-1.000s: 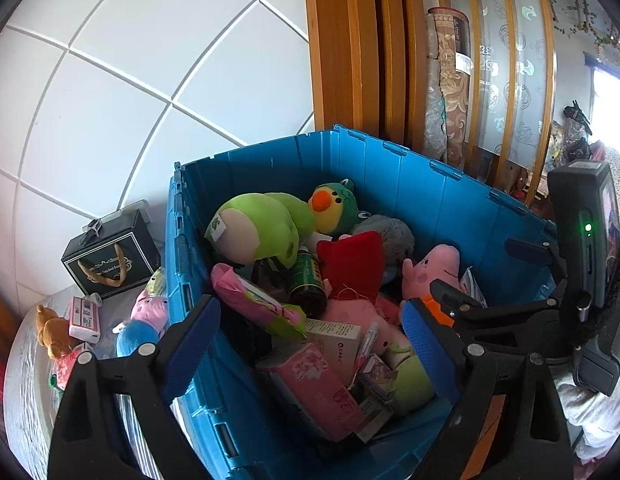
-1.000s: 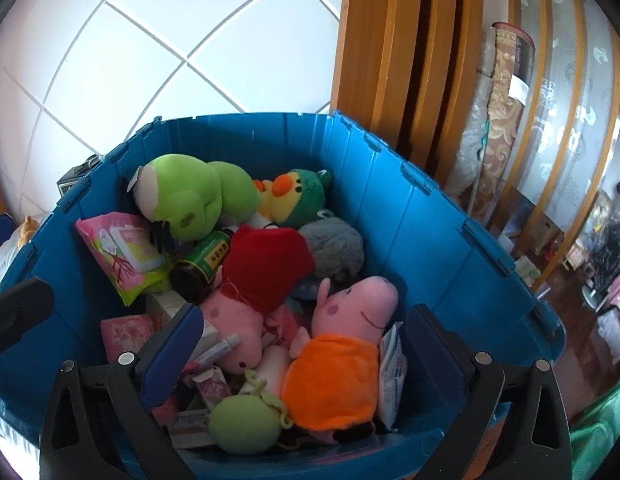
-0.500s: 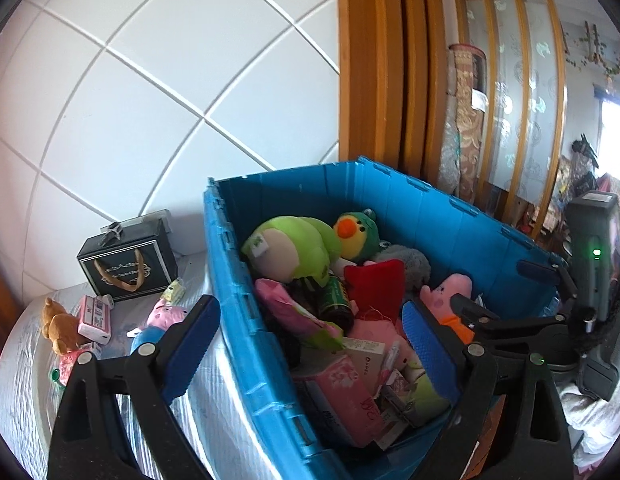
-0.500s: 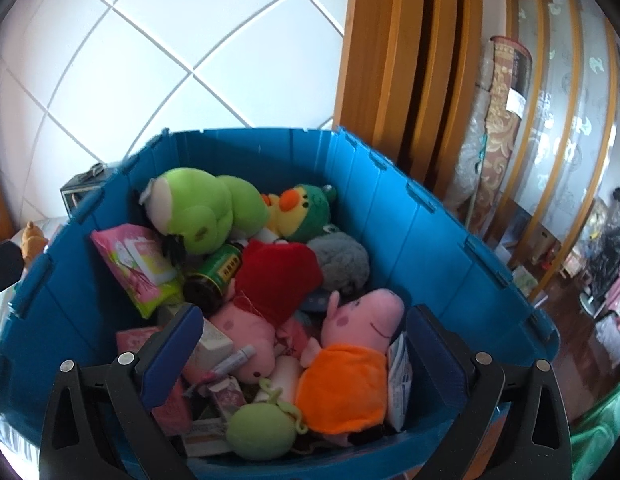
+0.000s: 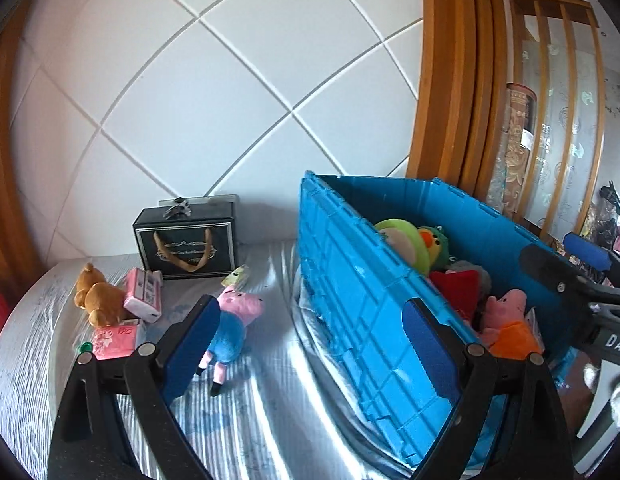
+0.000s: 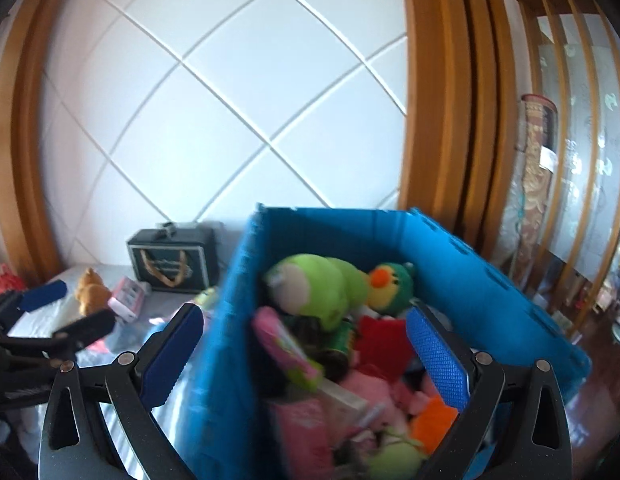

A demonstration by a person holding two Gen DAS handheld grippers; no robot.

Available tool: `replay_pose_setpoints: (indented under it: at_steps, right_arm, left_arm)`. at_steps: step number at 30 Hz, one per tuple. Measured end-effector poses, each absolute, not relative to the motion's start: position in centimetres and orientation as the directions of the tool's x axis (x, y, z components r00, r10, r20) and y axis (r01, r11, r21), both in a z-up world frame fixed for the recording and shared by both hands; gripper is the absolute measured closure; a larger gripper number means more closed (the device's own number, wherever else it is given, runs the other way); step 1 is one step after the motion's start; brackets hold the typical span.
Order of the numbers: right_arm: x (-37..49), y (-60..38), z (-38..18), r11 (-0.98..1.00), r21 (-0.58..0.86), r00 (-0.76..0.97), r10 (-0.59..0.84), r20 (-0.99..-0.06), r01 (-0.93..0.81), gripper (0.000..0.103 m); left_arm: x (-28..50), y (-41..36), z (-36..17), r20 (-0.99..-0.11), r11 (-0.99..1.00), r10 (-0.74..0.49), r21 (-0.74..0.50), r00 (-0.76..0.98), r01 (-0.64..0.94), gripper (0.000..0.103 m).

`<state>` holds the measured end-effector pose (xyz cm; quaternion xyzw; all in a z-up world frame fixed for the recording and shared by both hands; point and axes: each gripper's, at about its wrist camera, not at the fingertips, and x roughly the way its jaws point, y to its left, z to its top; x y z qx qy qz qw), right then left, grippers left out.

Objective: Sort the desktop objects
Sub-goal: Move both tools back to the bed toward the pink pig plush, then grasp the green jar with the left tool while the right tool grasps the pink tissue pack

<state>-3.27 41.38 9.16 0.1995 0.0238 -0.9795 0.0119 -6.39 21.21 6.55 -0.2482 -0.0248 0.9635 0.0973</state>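
Left gripper [image 5: 306, 344] wide open, empty, above desk [image 5: 270, 420] beside blue bin [image 5: 349, 300]. Right gripper [image 6: 306, 360] wide open, empty, over bin rim. Pig toy [image 5: 234, 320] lies mid-desk near bin. Step: reaching for next item. Next: lower left gripper, straddle pig toy, close.

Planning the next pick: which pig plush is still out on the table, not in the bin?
The blue-bodied pig plush, lying beside the blue bin; the orange-bodied pig plush sits inside it.
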Motion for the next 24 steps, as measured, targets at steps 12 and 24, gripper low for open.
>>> replay_pose_setpoints:
  at_steps: [12, 24]
  right_arm:
    - [-6.2, 25.7, 8.3, -0.971, -0.036, -0.893, -0.204, -0.401, 0.238, 0.000]
    - [-14.0, 11.7, -0.9, -0.872, -0.019, -0.713, -0.387, -0.584, 0.489, 0.000]
  left_arm:
    - [-8.6, 4.3, 0.5, -0.576, -0.992, 0.032, -0.121, -0.817, 0.047, 0.010]
    - [-12.1, -9.7, -10.9, -0.749, -0.938, -0.172, -0.075, -0.640, 0.339, 0.010]
